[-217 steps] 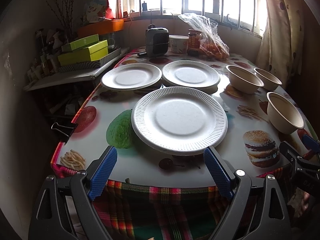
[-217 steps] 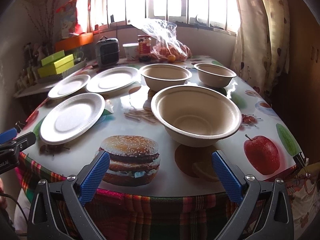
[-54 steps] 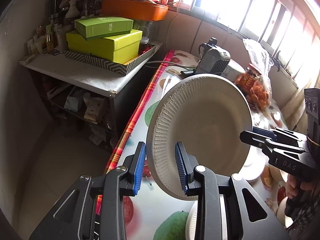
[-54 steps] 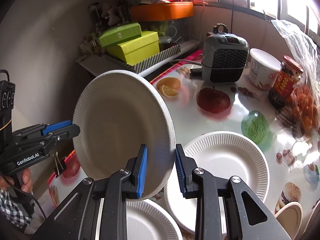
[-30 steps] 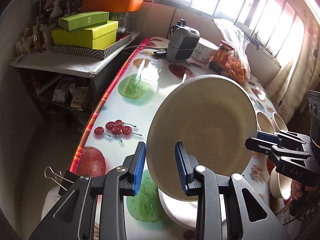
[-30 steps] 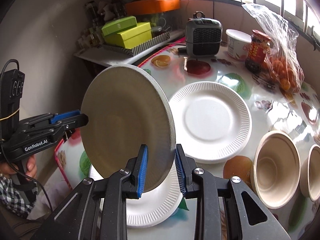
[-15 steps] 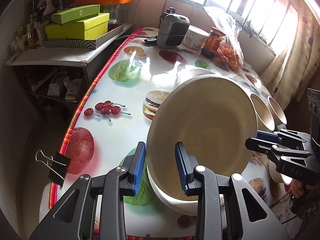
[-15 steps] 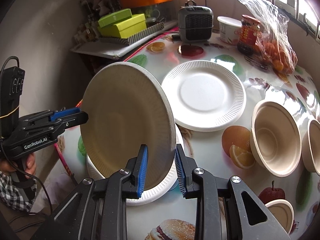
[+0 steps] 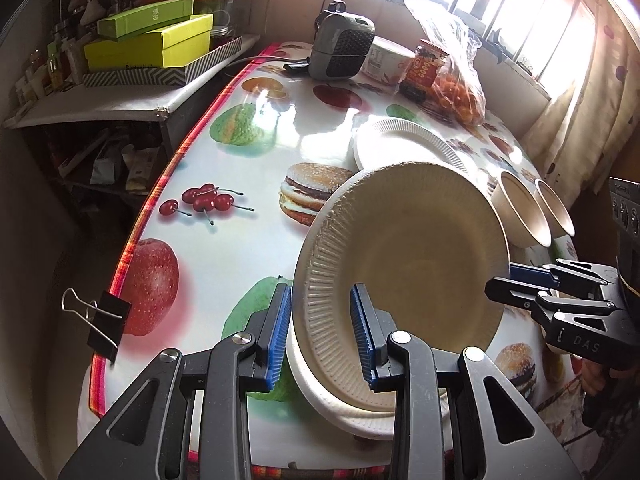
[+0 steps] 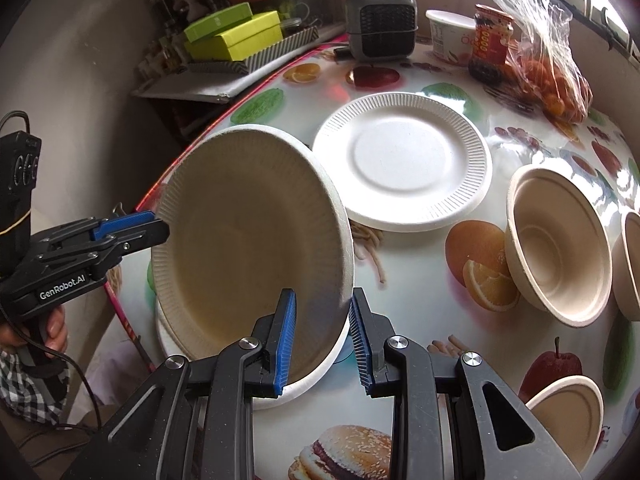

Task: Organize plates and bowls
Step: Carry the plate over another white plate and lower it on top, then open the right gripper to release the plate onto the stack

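Note:
Both grippers hold one white paper plate (image 9: pixel 404 256) by opposite rims, tilted just above a second plate (image 9: pixel 352 420) lying at the table's near edge. My left gripper (image 9: pixel 322 336) is shut on its left rim. My right gripper (image 10: pixel 322 336) is shut on its right rim; the held plate shows here too (image 10: pixel 248 232), over the lower plate (image 10: pixel 308 384). A third plate (image 10: pixel 402 160) lies further back. Three tan bowls (image 10: pixel 560 248) stand at the right.
A grey heater (image 10: pixel 380 24), a white tub (image 10: pixel 450 32), a jar (image 10: pixel 490 40) and a bag of oranges (image 10: pixel 556 76) stand at the back. A side shelf with green boxes (image 9: pixel 156 40) is left of the table. A binder clip (image 9: pixel 100 316) grips the tablecloth edge.
The two grippers have carried the plate back from the far left of the table and lowered it, flatter now, until it is almost on the near plate.

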The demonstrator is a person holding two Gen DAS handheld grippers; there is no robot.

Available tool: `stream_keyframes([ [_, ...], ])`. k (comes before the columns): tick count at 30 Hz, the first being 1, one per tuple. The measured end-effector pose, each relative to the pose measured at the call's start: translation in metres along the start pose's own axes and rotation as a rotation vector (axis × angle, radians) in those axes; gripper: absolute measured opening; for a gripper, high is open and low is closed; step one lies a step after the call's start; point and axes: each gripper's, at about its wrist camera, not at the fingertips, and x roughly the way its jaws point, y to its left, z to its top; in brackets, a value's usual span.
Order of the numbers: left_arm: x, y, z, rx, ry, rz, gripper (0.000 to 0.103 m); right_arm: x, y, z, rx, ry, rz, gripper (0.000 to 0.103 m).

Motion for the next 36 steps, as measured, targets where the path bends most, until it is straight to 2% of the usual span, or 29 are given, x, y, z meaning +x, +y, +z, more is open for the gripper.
stream_keyframes([
  [13, 0.000, 0.002, 0.002, -0.021, 0.023, -0.025, 0.032, 0.003, -0.004, 0.001, 0.051, 0.029, 0.009, 0.028],
  [21, -0.011, 0.000, 0.006, -0.020, 0.023, -0.027, 0.032, -0.006, 0.003, 0.006, 0.035, 0.040, 0.009, 0.029],
  [36, -0.006, 0.001, -0.009, -0.005, 0.077, -0.017, 0.032, 0.005, 0.009, -0.008, 0.026, 0.098, -0.002, 0.029],
])
